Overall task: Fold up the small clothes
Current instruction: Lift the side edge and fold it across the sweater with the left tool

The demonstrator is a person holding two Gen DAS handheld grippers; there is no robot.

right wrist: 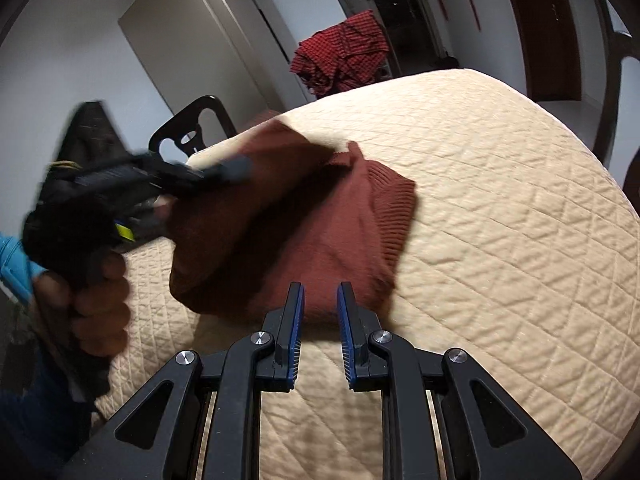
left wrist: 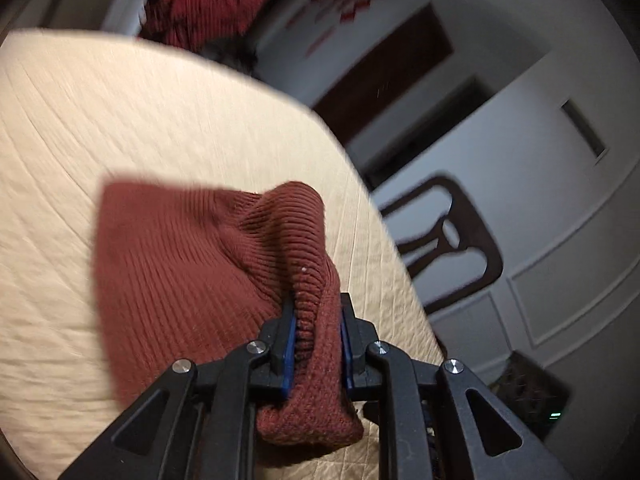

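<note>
A rust-red ribbed knit garment [left wrist: 180,260] lies on the beige quilted surface [left wrist: 120,120]. My left gripper [left wrist: 317,304] is shut on a bunched edge of it, lifted off the quilt. From the right wrist view the same garment [right wrist: 320,232] is partly folded over itself. There the left gripper [right wrist: 224,172] is blurred above its left part, held by a hand [right wrist: 100,300]. My right gripper [right wrist: 320,292] hovers at the garment's near edge. Its blue pads stand a little apart with nothing between them.
A pile of red checked cloth [right wrist: 344,52] sits at the far edge of the quilted surface [right wrist: 500,200]. A dark wooden chair [left wrist: 452,240] stands beside the quilt's edge. Another chair back [right wrist: 192,128] shows behind the left gripper.
</note>
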